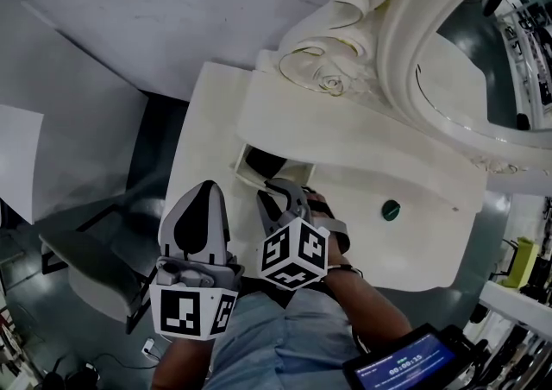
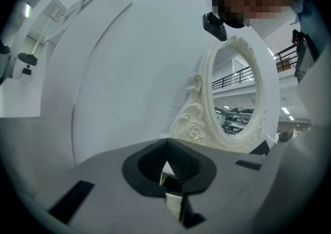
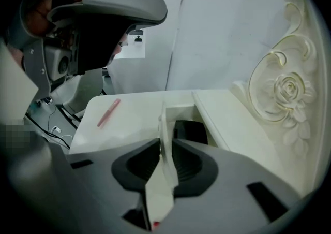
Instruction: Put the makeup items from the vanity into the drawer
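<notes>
vanity (image 1: 414, 246): cream white | mirror frame (image 1: 345, 43): cream, gold-edged scrolls and rose | drawer front (image 3: 163, 124): cream | round pot (image 1: 391, 209), right of centre: dark green | stick (image 3: 108, 112), left: pink | left gripper (image 1: 205, 191), right gripper (image 1: 276, 191): grey, black pads, black-and-white square markers

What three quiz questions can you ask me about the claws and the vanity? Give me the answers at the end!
1. True or false: the right claw is shut on the drawer front.
2. What colour is the small round item lying on the vanity top? A) green B) red C) yellow
3. Fill in the gap: the left claw holds ____.

Key: 1 true; 2 A; 3 nothing.
</notes>
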